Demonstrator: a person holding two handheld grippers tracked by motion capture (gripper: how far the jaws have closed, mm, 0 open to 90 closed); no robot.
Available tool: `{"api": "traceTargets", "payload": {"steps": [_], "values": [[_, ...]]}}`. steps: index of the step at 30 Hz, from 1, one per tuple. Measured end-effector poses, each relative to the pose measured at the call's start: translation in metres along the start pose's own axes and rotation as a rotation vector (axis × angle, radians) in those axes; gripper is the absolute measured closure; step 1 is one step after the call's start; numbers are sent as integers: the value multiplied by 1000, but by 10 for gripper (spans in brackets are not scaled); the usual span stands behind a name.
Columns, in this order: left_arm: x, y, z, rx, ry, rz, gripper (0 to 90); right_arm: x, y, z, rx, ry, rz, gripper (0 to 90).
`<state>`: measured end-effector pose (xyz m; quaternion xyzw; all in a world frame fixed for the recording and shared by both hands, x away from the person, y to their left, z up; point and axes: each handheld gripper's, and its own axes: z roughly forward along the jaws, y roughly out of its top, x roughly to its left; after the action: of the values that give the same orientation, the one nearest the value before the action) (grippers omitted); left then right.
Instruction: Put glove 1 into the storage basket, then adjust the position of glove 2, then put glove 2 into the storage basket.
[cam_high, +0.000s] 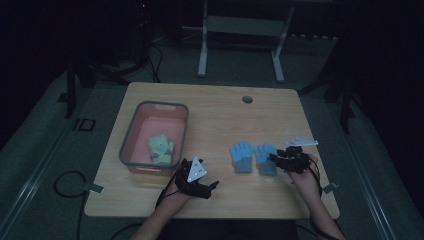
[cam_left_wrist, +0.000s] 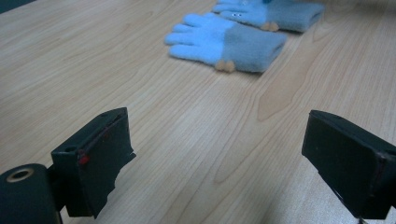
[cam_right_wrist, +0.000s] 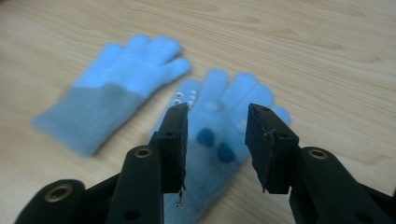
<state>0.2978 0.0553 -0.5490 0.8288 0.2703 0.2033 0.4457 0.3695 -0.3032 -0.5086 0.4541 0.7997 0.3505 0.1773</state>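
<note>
I've got two blue gloves on the wooden table, lying flat side by side, just apart, fingers pointing away from me. The left glove (cam_high: 242, 157) has pale blue fingers and a greyer cuff, with a small tan nub at the cuff seam in the left gripper view. The right glove (cam_high: 266, 158) has the same colouring and shows small white dots and two dark blue spots on its upper face in the right gripper view. Both lie right of the table's middle.

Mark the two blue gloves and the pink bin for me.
left blue glove (cam_high: 242, 157), high view, on its palm
right blue glove (cam_high: 265, 158), high view, on its palm
pink bin (cam_high: 131, 132), high view, on its left rim
</note>
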Motion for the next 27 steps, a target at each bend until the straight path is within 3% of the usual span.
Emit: {"api": "traceTargets", "payload": {"steps": [2, 9, 14, 27], "values": [[0, 0, 0, -1, -1, 0, 80, -1, 0, -2, -3, 3, -4, 588], [0, 0, 0, 1, 0, 3, 80, -10, 2, -8, -20, 95, -80, 586], [0, 0, 0, 1, 1, -1, 80, -12, 2, -5, -13, 101, -100, 586], [-1, 0, 1, 3, -10, 5, 80, -15, 6, 10, 4, 173, -179, 572]]}}
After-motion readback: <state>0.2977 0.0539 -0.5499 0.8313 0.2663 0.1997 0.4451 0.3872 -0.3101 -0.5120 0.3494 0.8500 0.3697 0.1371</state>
